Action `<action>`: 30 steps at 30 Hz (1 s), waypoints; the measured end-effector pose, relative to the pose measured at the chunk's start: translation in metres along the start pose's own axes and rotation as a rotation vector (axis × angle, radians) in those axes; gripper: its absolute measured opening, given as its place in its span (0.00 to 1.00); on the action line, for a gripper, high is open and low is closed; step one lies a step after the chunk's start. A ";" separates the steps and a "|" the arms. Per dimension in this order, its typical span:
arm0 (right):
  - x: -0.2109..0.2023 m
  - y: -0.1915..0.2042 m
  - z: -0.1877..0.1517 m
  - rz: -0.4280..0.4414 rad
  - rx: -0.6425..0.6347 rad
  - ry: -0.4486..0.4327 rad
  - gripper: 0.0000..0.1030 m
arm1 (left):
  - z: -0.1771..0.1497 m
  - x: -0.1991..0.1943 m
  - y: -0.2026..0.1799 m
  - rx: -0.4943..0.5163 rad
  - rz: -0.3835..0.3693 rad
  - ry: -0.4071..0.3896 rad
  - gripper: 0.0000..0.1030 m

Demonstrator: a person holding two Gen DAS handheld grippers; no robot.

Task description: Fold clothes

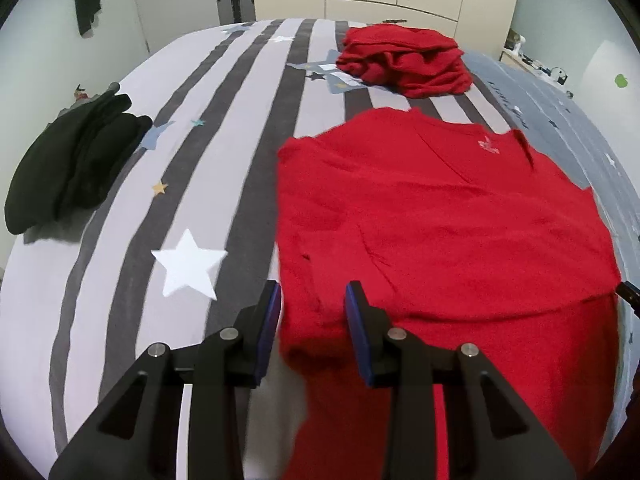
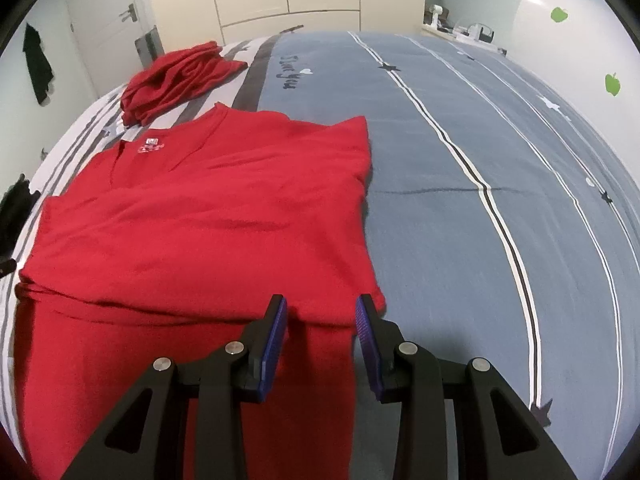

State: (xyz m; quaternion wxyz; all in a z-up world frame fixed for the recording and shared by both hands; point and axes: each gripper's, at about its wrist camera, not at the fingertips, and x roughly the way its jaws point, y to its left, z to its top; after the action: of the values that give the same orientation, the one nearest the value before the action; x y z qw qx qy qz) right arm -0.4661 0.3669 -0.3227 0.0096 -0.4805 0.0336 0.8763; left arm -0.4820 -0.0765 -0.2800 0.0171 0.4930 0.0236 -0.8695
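Observation:
A red T-shirt (image 1: 440, 208) lies flat on the bed, collar and label (image 2: 150, 145) at the far end. Its near hem is raised off the cover and hangs toward me in both views. My left gripper (image 1: 313, 292) holds the hem's left corner, bunched red cloth filling the narrow gap between its blue pads. My right gripper (image 2: 321, 304) is shut on the hem's right corner of the same T-shirt (image 2: 208, 200) in the same way. The raised edge runs as a taut line between the two grippers.
A rumpled pile of red clothes (image 1: 404, 60) lies beyond the collar. A stack of folded black clothes (image 1: 72, 164) sits at the left edge of the striped bed cover (image 1: 224, 120). The blue-grey half of the cover (image 2: 480, 168) spreads to the right. Wardrobe and door stand behind.

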 end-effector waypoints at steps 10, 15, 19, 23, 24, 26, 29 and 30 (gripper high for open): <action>-0.027 -0.004 0.003 0.004 0.041 -0.027 0.43 | -0.010 -0.011 0.010 -0.027 -0.003 0.022 0.43; -0.021 -0.014 0.028 -0.022 0.060 -0.035 0.44 | 0.006 -0.006 0.026 -0.064 0.005 0.013 0.46; -0.008 -0.017 0.051 -0.041 0.046 -0.030 0.47 | 0.023 0.004 0.034 -0.092 0.006 0.012 0.50; 0.018 -0.017 0.073 -0.051 0.035 0.004 0.51 | 0.046 0.021 0.036 -0.097 0.009 0.021 0.52; 0.026 -0.018 0.080 -0.057 0.032 0.013 0.53 | 0.053 0.027 0.037 -0.097 0.007 0.024 0.53; 0.039 -0.019 0.091 -0.061 0.035 0.025 0.53 | 0.062 0.036 0.038 -0.096 -0.007 0.035 0.54; 0.059 -0.024 0.110 -0.067 0.055 0.048 0.53 | 0.071 0.049 0.036 -0.099 -0.038 0.059 0.54; 0.064 -0.026 0.114 -0.067 0.064 0.055 0.53 | 0.072 0.052 0.035 -0.100 -0.048 0.064 0.54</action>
State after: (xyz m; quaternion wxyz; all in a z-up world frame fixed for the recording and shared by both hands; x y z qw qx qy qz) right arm -0.5957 0.3996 -0.3167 0.0530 -0.5048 0.0457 0.8604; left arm -0.5685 -0.1162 -0.2880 0.0198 0.5183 0.0794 -0.8513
